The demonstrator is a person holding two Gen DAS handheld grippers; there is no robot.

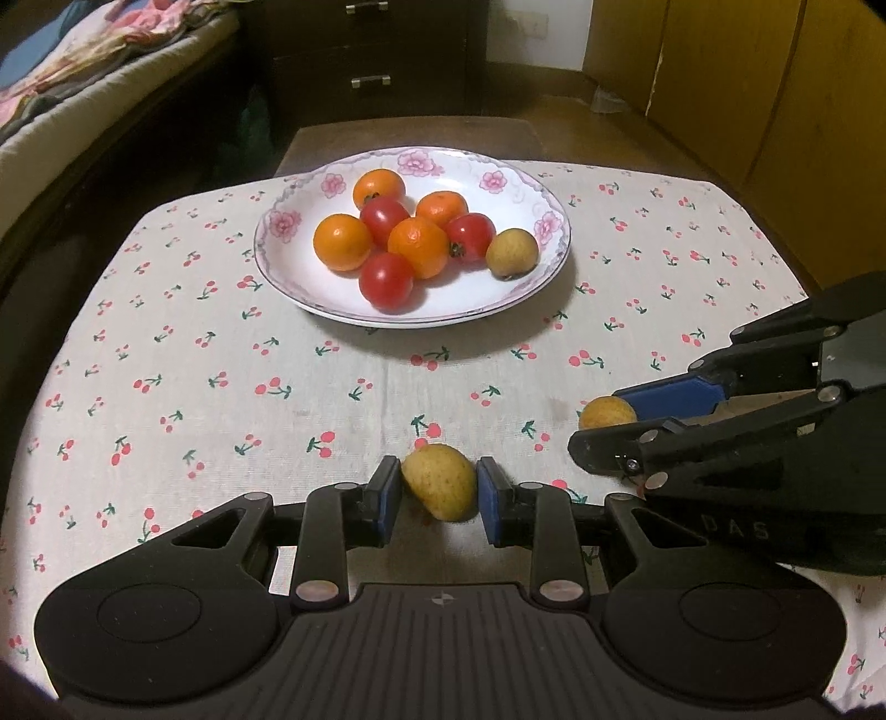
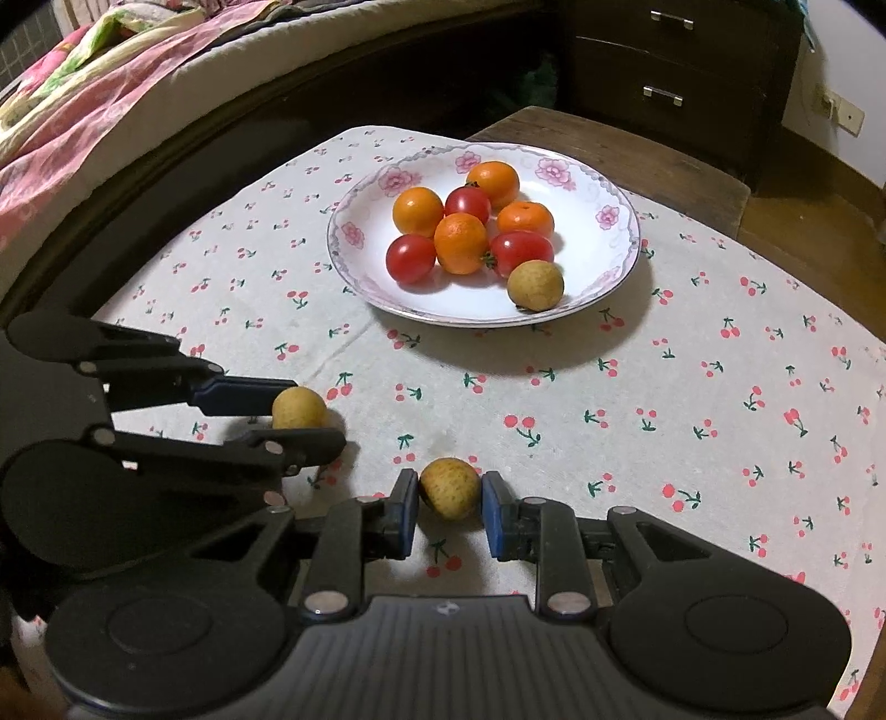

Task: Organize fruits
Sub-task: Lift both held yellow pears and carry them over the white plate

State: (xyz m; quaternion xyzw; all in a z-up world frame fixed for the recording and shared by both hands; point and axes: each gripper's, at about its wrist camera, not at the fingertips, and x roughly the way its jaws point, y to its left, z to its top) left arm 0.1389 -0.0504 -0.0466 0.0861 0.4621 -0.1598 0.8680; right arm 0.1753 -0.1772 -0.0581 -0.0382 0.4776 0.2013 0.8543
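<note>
Stretching ahead of both sets of jaws, the cherry-print cloth (image 2: 692, 387) on the counter (image 2: 609, 144) lies bare between the grippers and the flowered plate (image 1: 310, 288), with more bare cloth to either side. The plate sits well ahead of the jaws near the counter's far edge, where dark wood shows past the cloth; beyond that edge stand a bed (image 2: 111, 99) and a dark chest of drawers (image 1: 365, 50).

The left gripper (image 1: 438, 490) has its blue pads set on either side of a small yellow-brown fruit (image 1: 440, 481), the left pad touching it and the right pad at its skin or just off it; the jaws stand narrowly parted around it, and a firm grip cannot be told. The fruit rests low over the cloth.

The right gripper (image 2: 449, 501) brackets a second yellow-brown fruit (image 2: 449, 487) the same way, its left pad touching and a thin gap visible at the right pad.

The two grippers sit close together, side by side. On the plate lie four oranges (image 1: 342, 242), three red tomatoes (image 1: 386, 281) and one more yellow-brown fruit (image 1: 511, 252) at the pile's right.
</note>
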